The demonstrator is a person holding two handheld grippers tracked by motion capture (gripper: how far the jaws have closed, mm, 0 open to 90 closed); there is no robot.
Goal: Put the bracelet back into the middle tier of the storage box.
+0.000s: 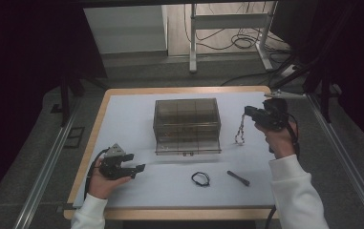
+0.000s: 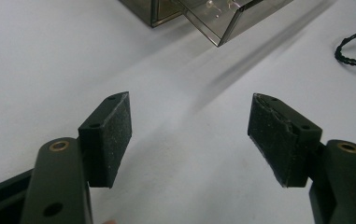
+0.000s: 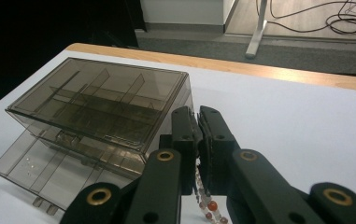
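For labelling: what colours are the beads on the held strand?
Reddish-orange and pale beads, clearest in the right gripper view, hanging from the right gripper.

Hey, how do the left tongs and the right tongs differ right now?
The left tongs stand open with nothing between the pads, while the right tongs are shut on a bead string. The left tongs sit low near the white mat; the right tongs are raised beside the smoky drawer box, the bead string dangling below. Both have black jaws.

The counter [image 1: 132, 119] is evenly lit from above, its surroundings dark. Shadows fall soft. The close jaws are slightly blurred.
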